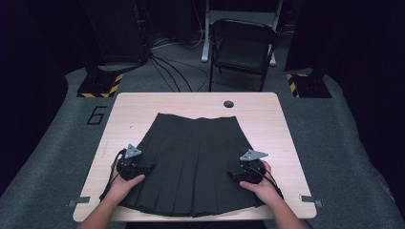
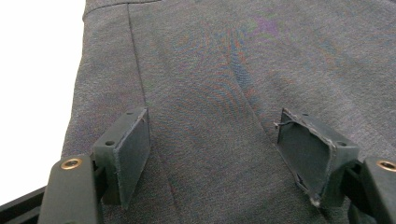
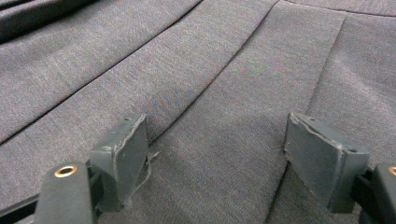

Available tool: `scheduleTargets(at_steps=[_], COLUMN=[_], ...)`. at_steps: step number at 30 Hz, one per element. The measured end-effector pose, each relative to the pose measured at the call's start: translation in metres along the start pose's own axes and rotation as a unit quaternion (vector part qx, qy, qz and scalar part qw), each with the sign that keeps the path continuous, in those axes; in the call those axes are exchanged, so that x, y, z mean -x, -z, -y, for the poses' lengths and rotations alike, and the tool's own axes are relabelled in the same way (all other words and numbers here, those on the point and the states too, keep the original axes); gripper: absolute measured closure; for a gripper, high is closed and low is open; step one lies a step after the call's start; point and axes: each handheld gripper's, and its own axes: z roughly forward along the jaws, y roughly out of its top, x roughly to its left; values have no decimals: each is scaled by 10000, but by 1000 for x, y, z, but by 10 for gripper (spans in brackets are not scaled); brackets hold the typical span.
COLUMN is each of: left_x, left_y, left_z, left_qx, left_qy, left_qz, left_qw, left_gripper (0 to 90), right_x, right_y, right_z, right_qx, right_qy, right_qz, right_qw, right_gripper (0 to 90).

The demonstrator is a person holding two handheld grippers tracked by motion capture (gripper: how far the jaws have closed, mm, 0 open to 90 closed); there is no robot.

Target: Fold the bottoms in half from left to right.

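I can read just one sign from my screen, a big dark number 6 (image 1: 97, 115) painted on the grey floor mat (image 1: 57, 143) just left of the table (image 1: 200, 99), and there are no other words or numbers anywhere.

Dark room, grey carpet (image 1: 57, 143), folding chair (image 1: 242, 47)

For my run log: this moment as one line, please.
scene: dark pleated skirt flat on table | left gripper: open over skirt's left edge | right gripper: open over its right side
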Motion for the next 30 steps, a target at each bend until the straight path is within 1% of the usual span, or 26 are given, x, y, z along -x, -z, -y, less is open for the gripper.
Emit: scheduleTargets(at_steps=[7,9,12,14,16,17,18,19,21,27,30], left_x=[0,0,0,0,0,0,0,2,1,1,2], left_y=[0,0,0,0,0,0,0,-1,0,0,-1], left_z=[0,0,0,0,0,0,-1,0,-1,-1,0], left_qx=[-11,17,16,16,18,-37,-35,23,-23,-23,31], left_qy=[-8,-61,-71,-56,-52,-54,-47,33,22,22,33], left_qz=[15,-30,-29,-27,-18,4,-14,-66,-49,-58,-86], left_qw=[10000,10000,10000,10000,10000,10000,10000,10000,10000,10000,10000], left_gripper=[253,252,249,249,249,251,251,253,255,256,255], right_x=[0,0,0,0,0,-1,-1,-1,-1,-1,-1], right_y=[0,0,0,0,0,0,0,0,0,0,0], right_z=[0,0,0,0,0,0,0,0,0,0,0], right_qx=[-5,-12,13,-40,-9,-3,-3,-21,-19,-14,-9], right_qy=[15,15,17,34,31,25,25,36,23,13,15], right_qz=[18,0,32,4,20,20,20,22,11,9,9], right_qw=[10000,10000,10000,10000,10000,10000,10000,10000,10000,10000,10000], right_gripper=[215,215,214,214,214,214,214,214,214,214,214])
